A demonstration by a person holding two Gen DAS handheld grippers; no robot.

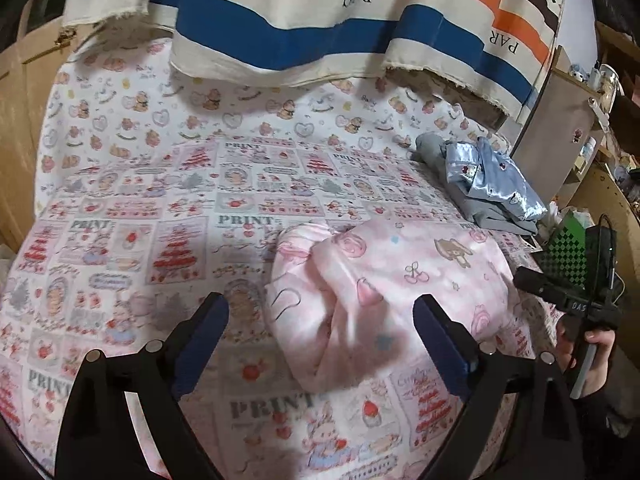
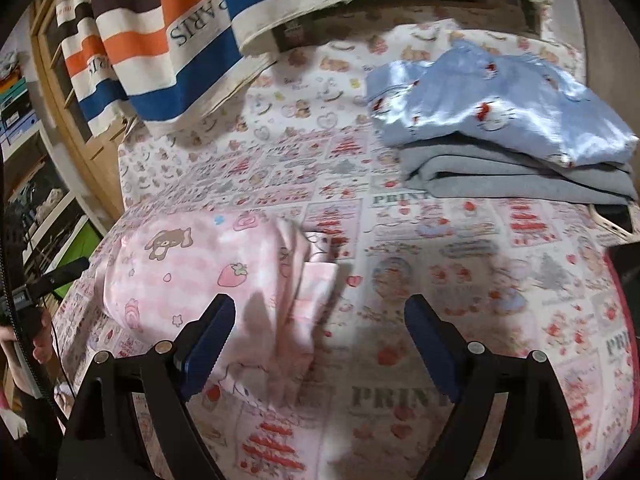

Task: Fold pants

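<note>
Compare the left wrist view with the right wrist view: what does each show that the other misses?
Only the left wrist view shows the open left gripper, plus the other handheld tool with its green checkered marker at the right edge. Only the right wrist view shows the open right gripper, shelves at the left, and a phone beside the clothes. Both show the folded pink pants, the blue satin garment on grey clothes, the patterned sheet and the striped cloth.

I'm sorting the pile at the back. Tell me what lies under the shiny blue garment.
Under the shiny blue garment lies a folded grey garment, its layered edges showing in front. Below that is the printed bedsheet. Whether anything else lies between the layers is hidden.
</note>
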